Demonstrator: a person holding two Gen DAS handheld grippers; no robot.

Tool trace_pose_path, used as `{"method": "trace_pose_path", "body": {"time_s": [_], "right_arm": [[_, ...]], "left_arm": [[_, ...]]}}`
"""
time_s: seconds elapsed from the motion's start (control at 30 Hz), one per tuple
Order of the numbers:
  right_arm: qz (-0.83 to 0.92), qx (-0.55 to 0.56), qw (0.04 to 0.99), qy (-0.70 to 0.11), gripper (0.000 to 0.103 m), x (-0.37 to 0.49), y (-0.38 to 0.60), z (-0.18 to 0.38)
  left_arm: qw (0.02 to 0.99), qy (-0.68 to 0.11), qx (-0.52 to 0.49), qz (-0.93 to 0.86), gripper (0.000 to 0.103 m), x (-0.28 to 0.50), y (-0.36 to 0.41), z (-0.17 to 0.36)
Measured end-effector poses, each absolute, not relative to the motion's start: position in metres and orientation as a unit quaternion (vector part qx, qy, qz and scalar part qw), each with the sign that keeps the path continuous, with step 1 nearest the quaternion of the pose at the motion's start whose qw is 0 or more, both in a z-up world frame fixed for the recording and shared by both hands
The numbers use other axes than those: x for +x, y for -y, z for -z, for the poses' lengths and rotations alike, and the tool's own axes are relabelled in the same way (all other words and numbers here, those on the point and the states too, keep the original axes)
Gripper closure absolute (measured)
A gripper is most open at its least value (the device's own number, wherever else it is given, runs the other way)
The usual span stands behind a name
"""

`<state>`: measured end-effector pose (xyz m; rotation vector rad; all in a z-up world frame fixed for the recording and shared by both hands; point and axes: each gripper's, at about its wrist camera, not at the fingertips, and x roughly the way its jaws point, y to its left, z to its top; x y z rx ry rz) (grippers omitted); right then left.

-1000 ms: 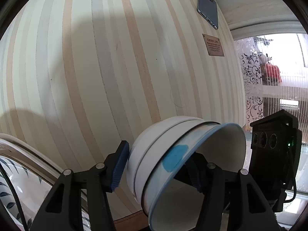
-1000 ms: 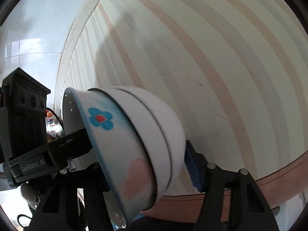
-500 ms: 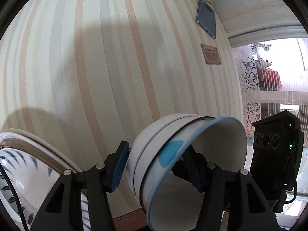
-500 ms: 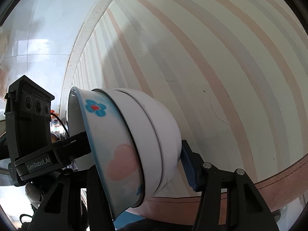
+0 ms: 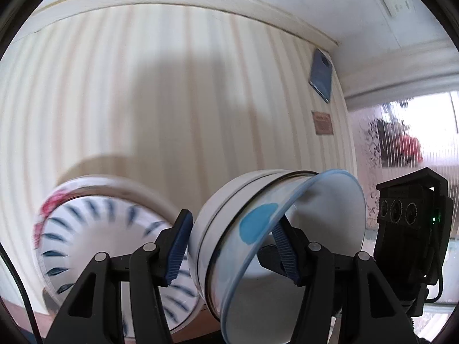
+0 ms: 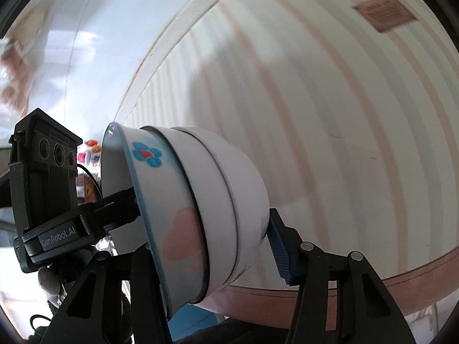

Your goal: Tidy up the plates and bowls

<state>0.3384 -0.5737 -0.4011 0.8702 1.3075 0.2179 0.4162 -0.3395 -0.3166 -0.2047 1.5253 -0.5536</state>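
A stack of nested bowls (image 5: 258,229) is held tilted on its side between both grippers, up in the air in front of a striped wall. The outer bowl has a blue rim, a blue flower and a pink heart (image 6: 183,229). My left gripper (image 5: 232,246) is shut on the stack, one finger inside and one outside. My right gripper (image 6: 206,246) is shut on the same stack (image 6: 200,209) from the other side. A white plate with blue leaf marks and a red flower (image 5: 100,235) stands blurred at the lower left of the left wrist view.
The striped wall (image 5: 172,100) fills the background, with a small brown plaque (image 5: 323,122) and a blue panel (image 5: 321,76). A bright window (image 5: 407,137) is to the right. The other gripper's black camera housing (image 5: 407,223) is close on the right.
Both views have tilted and swung; the stack stays gripped. The leaf-patterned plate has come much further into the left wrist view from the lower left.
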Motion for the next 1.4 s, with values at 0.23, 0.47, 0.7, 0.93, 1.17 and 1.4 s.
{"method": "trace_pose_path", "body": {"time_s": [0.23, 0.47, 0.7, 0.93, 1.17, 1.4], "right_arm": [[-0.152, 0.356, 0.701, -0.598, 0.049, 0.361, 0.524, 0.391], [-0.199, 0.321, 0.688, -0.619, 0.049, 0.371, 0.473, 0.396], [-0.223, 0.292, 0.675, -0.64, 0.049, 0.375, 0.433, 0.406], [-0.225, 0.274, 0.666, -0.656, 0.049, 0.382, 0.41, 0.414], [-0.216, 0.268, 0.665, -0.663, 0.049, 0.387, 0.398, 0.422], [-0.212, 0.258, 0.669, -0.664, 0.05, 0.384, 0.398, 0.418]], "left_arm": [[0.706, -0.669, -0.125, 0.197, 0.049, 0.412, 0.276, 0.312], [0.712, -0.667, -0.155, 0.153, 0.049, 0.403, 0.228, 0.321], [0.71, -0.671, -0.173, 0.127, 0.049, 0.396, 0.2, 0.334], [0.703, -0.679, -0.175, 0.12, 0.049, 0.396, 0.197, 0.341], [0.704, -0.68, -0.163, 0.123, 0.049, 0.396, 0.202, 0.342], [0.753, -0.645, -0.093, 0.094, 0.049, 0.388, 0.204, 0.315]]}}
